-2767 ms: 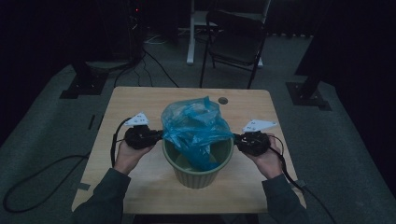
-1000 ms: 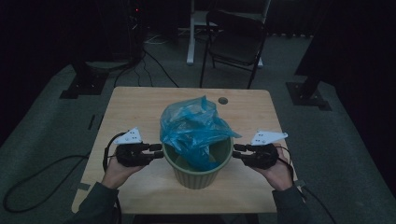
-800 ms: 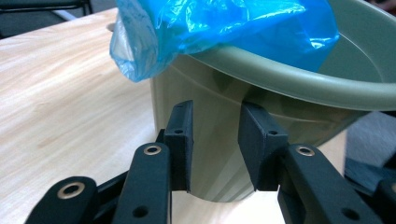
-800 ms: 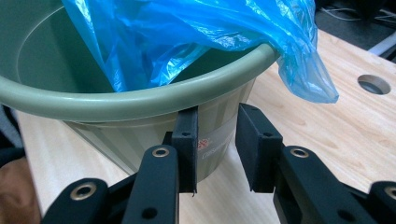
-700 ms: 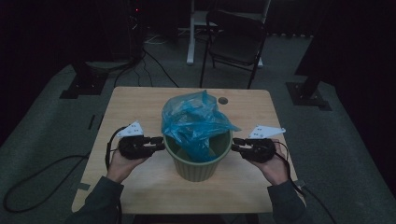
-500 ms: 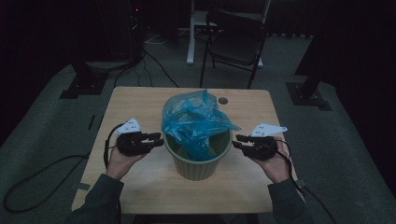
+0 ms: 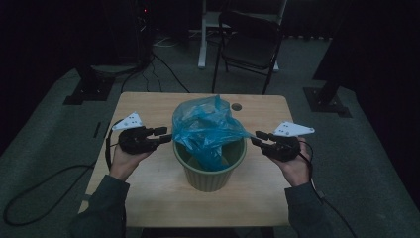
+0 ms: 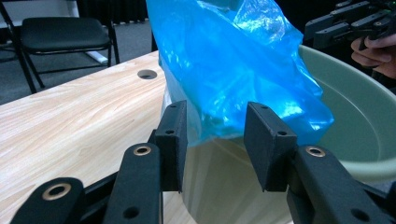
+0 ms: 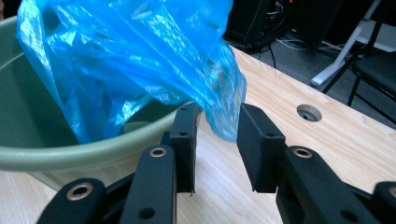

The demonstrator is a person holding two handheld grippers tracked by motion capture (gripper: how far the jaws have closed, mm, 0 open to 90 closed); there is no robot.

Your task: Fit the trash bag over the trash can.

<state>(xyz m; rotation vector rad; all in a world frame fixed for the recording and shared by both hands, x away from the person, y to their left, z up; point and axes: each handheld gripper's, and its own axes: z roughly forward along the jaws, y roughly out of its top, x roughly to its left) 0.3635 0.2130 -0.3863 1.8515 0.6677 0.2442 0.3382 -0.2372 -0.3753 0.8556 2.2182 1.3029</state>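
While the blue plastic bag (image 7: 205, 130) sits crumpled in the mouth of the green bin (image 7: 210, 171), its upper folds rise above the rim and a flap of it spills over the rim on each side, toward the two hands. No print, brand or label can be read on the bag or on the bin; both look plain. The bin stands near the middle of the pale wooden worktop (image 7: 148, 196), somewhat toward the person's edge. In the left gripper view the left tongs (image 8: 215, 135) stand apart with the bag's lower edge hanging between and just beyond the pads (image 8: 268, 140), which do not press on it; these jaws have just been opening further. In the right gripper view the right tongs (image 9: 217, 140) are likewise spread, a drooping corner of the bag dangling between the pads (image 9: 257, 144) without being pinched. In the high view the left tongs (image 7: 166, 134) point at the bin's left side and the right tongs (image 7: 257, 138) at its right side, each close to the rim, each held in a hand with a dark sleeve behind it. A round hole (image 7: 236, 106) is cut in the worktop beyond the bin. Farther back a black folding chair (image 7: 250, 42) stands on the grey floor, with cables trailing at the left.
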